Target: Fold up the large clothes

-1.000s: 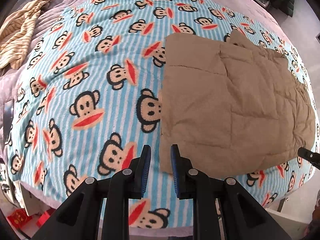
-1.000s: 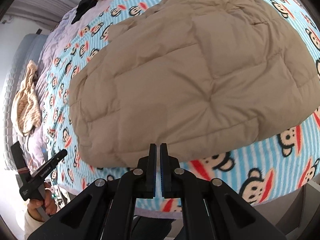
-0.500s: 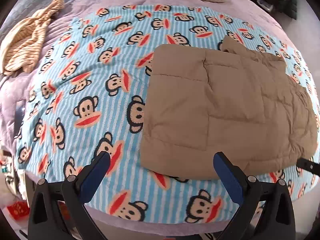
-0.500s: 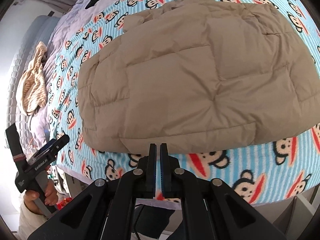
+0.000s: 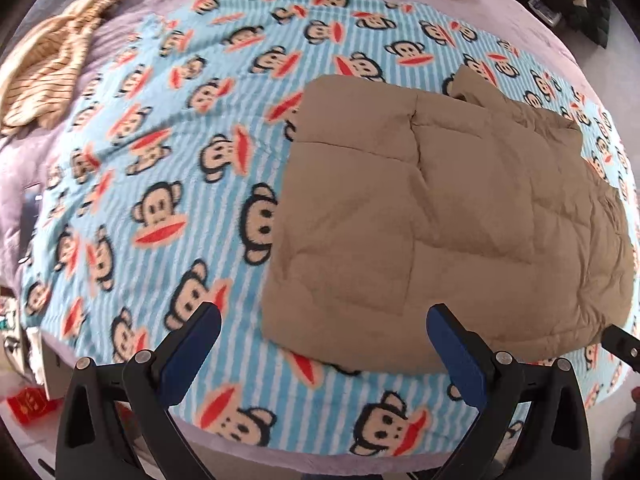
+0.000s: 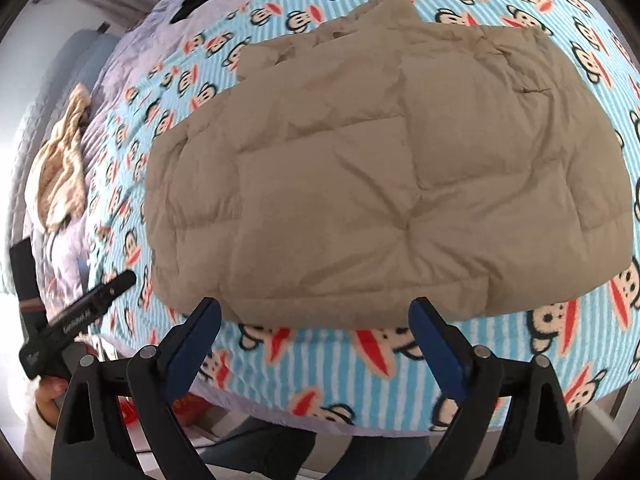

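Centre-right of the left wrist view, the tan puffer jacket [image 5: 448, 216] lies folded on the monkey blanket [image 5: 160, 160], long axis up the frame. Left hand-held gripper [image 5: 324, 332] and right hand-held gripper [image 6: 314, 326] both just opened wide, nothing between; near hem just ahead. Sleeves hidden, far collar unclear.

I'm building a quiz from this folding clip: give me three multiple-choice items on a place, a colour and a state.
1. Where does the folded jacket lie?
A. on the monkey-print blanket
B. on the floor
C. on a chair

2. What colour is the jacket?
A. red
B. tan
C. black

3. How does the right gripper stand?
A. shut on the jacket
B. shut, empty
C. open, empty

Answers: 1 A, the print surrounds it; 2 B, tan quilting in both views; 3 C, its fingers have just opened wide with nothing gripped.
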Available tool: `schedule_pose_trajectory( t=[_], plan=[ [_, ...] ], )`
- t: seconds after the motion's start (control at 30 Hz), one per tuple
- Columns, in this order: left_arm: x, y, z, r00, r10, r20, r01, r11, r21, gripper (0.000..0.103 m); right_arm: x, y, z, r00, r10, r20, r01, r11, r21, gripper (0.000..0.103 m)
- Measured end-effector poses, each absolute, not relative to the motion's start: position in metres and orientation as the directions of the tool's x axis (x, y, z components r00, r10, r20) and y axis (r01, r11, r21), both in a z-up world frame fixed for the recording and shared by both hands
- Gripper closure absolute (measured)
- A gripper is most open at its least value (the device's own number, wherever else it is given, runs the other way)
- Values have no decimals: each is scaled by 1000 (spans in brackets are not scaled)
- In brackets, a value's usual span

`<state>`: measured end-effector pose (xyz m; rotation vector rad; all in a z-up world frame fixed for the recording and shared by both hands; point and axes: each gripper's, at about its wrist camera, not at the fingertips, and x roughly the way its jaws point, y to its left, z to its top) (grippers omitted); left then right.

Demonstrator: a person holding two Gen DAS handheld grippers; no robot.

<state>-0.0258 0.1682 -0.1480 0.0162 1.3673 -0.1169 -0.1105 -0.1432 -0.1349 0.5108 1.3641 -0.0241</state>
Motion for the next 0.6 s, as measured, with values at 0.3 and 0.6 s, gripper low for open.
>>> schedule_pose_trajectory(
  t=[0.3, 0.6],
  plan=[
    [16, 185, -171, 158, -178, -971, 212, 967, -143, 0, -85, -129, -160, 196, 221, -955, 458, 841, 289, 13],
    [67, 225, -230, -13, -459, -888, 229, 863, -449, 0, -70, -127, -195, 154, 201, -967, 506, 825, 252, 83]
  ],
)
